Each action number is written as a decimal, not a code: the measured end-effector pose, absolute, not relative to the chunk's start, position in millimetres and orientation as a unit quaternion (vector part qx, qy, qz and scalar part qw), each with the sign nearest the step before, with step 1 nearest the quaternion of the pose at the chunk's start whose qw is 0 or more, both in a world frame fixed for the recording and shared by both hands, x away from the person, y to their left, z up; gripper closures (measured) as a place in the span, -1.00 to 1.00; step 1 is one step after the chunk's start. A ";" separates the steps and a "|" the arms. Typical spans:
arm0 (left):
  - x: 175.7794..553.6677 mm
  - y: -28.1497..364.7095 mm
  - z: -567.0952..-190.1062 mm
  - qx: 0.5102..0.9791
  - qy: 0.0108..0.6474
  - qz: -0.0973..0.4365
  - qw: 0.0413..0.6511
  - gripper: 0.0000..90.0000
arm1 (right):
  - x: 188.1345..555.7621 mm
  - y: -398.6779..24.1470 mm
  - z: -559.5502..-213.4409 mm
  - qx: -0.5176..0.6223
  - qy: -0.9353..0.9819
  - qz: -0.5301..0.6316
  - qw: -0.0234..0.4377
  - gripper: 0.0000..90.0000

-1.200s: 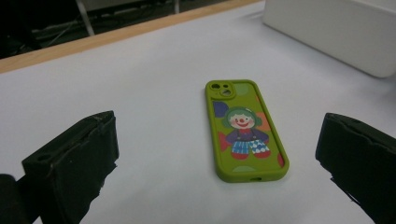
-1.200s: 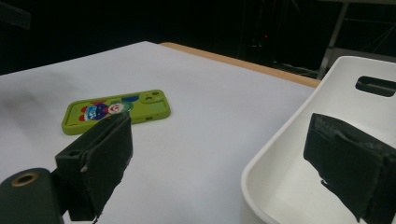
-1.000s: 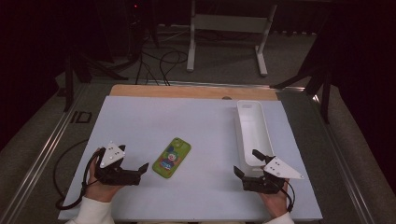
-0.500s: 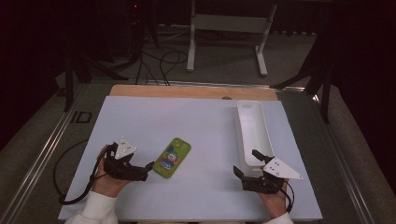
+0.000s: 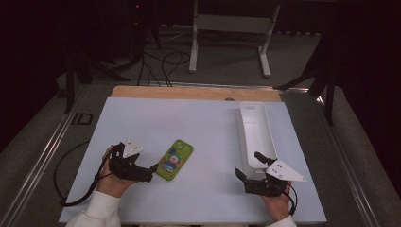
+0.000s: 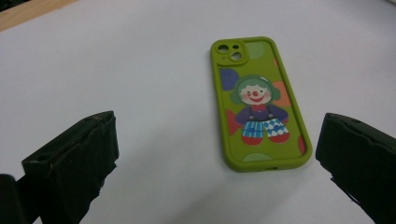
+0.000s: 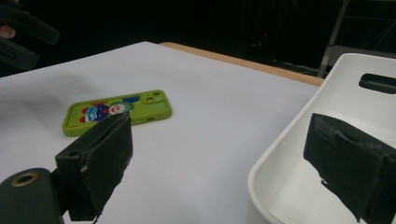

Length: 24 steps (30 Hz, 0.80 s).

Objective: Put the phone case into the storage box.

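Observation:
A green phone case [image 5: 175, 160] with a clown picture lies flat on the white table top [image 5: 198, 118], left of centre. My left gripper [image 5: 152, 173] is open, low over the table, its jaws just short of the case's near end. In the left gripper view the phone case [image 6: 259, 102] lies ahead between the wide jaws of the gripper [image 6: 219, 140], toward the right one. My right gripper [image 5: 248, 164] is open at the near end of a long white tray [image 5: 255, 132]. In the right gripper view the gripper [image 7: 224, 144] straddles the tray's rim [image 7: 280, 154]; the phone case [image 7: 116, 112] lies farther left.
The white tray runs from near right toward the far edge, and holds nothing that I can see. A wooden strip [image 5: 189, 92] borders the table's far side. A black cable [image 5: 61, 179] loops off the left gripper at the near left. The other gripper [image 7: 23, 32] shows top left.
The left gripper has moved right across the table, up to the phone case's near end. The right gripper and the case have stayed put.

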<state>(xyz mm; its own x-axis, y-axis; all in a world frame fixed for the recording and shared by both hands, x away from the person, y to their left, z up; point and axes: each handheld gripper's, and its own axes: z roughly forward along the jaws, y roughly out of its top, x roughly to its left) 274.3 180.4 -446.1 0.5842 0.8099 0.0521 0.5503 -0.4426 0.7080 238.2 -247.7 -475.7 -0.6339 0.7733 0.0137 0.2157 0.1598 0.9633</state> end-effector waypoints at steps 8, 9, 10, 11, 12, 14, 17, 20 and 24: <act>279.9 176.1 -448.6 0.831 0.413 0.192 0.320 -1.00 | 238.3 -246.8 -475.8 0.346 0.718 0.549 0.252 -0.82; 280.6 175.7 -448.9 0.832 0.412 0.189 0.320 -1.00 | 238.3 -246.7 -475.8 0.346 0.718 0.549 0.252 -0.82; 281.1 175.1 -449.0 0.833 0.412 0.189 0.318 -1.00 | 238.4 -246.8 -475.7 0.346 0.718 0.549 0.252 -0.82; 282.0 174.2 -449.7 0.833 0.413 0.189 0.316 -1.00 | 238.4 -246.8 -475.7 0.346 0.718 0.549 0.252 -0.82; 282.5 173.4 -450.2 0.834 0.412 0.187 0.316 -1.00 | 238.4 -246.8 -475.6 0.346 0.718 0.549 0.252 -0.82; 283.9 171.6 -451.2 0.836 0.413 0.187 0.310 -1.00 | 238.3 -246.7 -475.5 0.346 0.717 0.550 0.252 -0.82; 286.2 169.3 -453.3 0.837 0.412 0.186 0.307 -1.00 | 238.5 -246.9 -475.5 0.346 0.717 0.550 0.253 -0.82; 287.9 167.2 -454.8 0.839 0.411 0.183 0.304 -1.00 | 238.0 -246.9 -475.0 0.348 0.716 0.551 0.252 -0.82; 290.1 164.4 -456.8 0.839 0.414 0.182 0.301 -1.00 | 238.0 -246.9 -474.9 0.348 0.716 0.551 0.251 -0.82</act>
